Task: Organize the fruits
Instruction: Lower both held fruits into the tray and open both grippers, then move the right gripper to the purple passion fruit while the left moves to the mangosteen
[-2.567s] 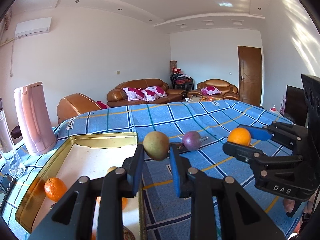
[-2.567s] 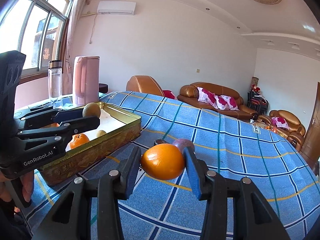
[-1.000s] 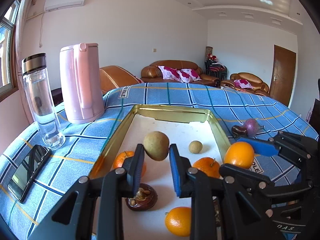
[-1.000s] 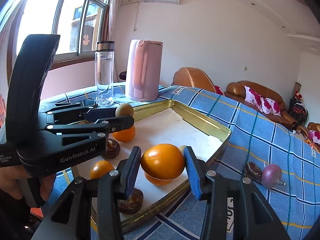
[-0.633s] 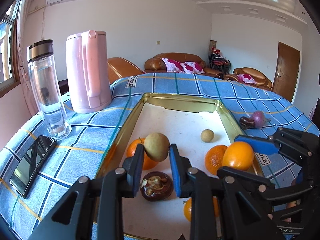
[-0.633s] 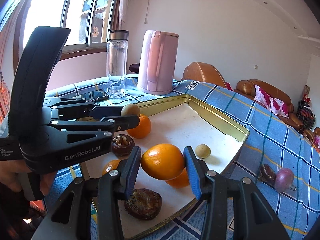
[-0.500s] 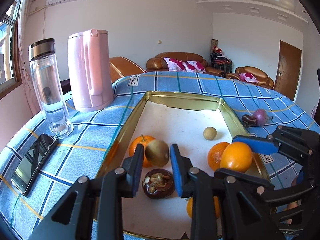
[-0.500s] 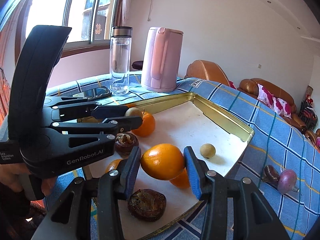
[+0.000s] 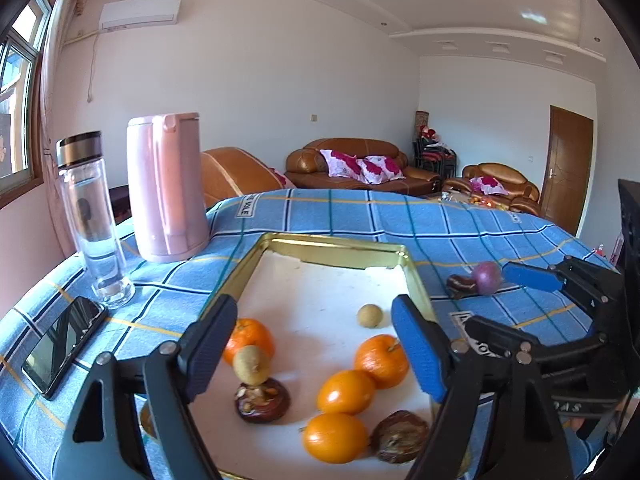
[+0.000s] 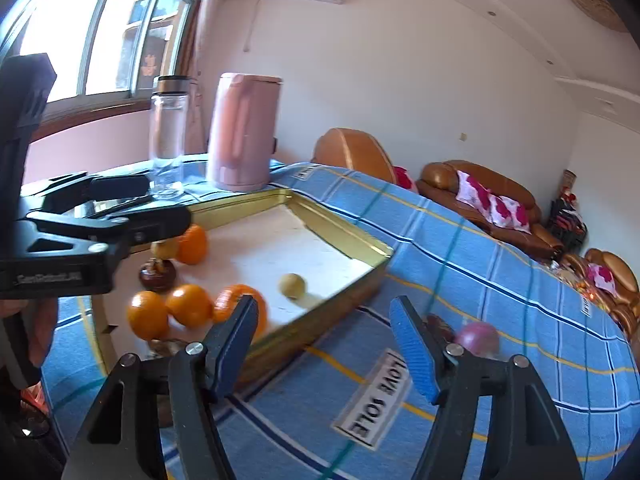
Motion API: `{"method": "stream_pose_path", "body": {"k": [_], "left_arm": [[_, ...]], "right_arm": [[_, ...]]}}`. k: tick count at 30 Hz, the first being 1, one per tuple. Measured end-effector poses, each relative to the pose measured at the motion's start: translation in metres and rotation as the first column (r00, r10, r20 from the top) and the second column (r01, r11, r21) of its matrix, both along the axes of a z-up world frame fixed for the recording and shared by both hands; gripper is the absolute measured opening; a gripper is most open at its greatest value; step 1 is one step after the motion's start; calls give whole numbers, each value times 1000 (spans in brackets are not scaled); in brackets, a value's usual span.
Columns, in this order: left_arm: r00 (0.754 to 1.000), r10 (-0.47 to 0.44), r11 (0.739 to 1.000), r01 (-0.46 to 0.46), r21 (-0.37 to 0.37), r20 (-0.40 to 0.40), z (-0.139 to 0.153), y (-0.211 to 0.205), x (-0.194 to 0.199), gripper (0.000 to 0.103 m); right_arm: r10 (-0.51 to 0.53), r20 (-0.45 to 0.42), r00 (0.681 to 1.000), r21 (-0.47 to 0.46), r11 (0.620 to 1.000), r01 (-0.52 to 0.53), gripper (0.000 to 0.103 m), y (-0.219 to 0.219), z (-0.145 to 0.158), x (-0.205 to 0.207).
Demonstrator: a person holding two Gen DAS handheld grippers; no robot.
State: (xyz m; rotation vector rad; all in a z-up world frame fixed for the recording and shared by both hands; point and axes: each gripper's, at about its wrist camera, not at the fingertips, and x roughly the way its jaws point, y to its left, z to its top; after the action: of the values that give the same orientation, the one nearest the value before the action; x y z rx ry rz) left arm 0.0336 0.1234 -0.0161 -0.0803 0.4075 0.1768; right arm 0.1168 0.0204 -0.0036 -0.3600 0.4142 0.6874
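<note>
While both claws stand over the gold tray (image 9: 340,250), their jaws have just been opening and nothing sits between them. Left gripper (image 9: 314,350): wide open; the brown-green fruit (image 9: 251,368) rests on a dark fruit (image 9: 262,400) at its 7 o'clock. Right gripper (image 10: 322,340): half open; three oranges (image 10: 188,306) lie in the tray at its 9 o'clock. Purple fruit (image 10: 478,338): on the cloth outside the tray, at 3 o'clock.

Sunlit living room, white walls and ceiling.
Brown leather sofa (image 9: 362,162) with pink-flowered cushions by the far wall; brown wooden door (image 9: 570,168) on the right; white wall air conditioner (image 9: 138,12) above; wood-framed window (image 10: 100,36) at left, bright daylight.
</note>
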Motion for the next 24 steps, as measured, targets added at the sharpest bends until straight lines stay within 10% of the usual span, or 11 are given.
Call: {"method": "stream_pose_path", "body": {"k": [10,24], "left_arm": [[989,-142,990,142,12,32,21,-88,32,99],[1000,0,1000,0,3,-30,13,-110,133,100]], "right_arm": [[-282,-100,954,56,956,289,75,-88,1,66],[-301,-325,897,117,928,354,75,-101,-24,139]]}}
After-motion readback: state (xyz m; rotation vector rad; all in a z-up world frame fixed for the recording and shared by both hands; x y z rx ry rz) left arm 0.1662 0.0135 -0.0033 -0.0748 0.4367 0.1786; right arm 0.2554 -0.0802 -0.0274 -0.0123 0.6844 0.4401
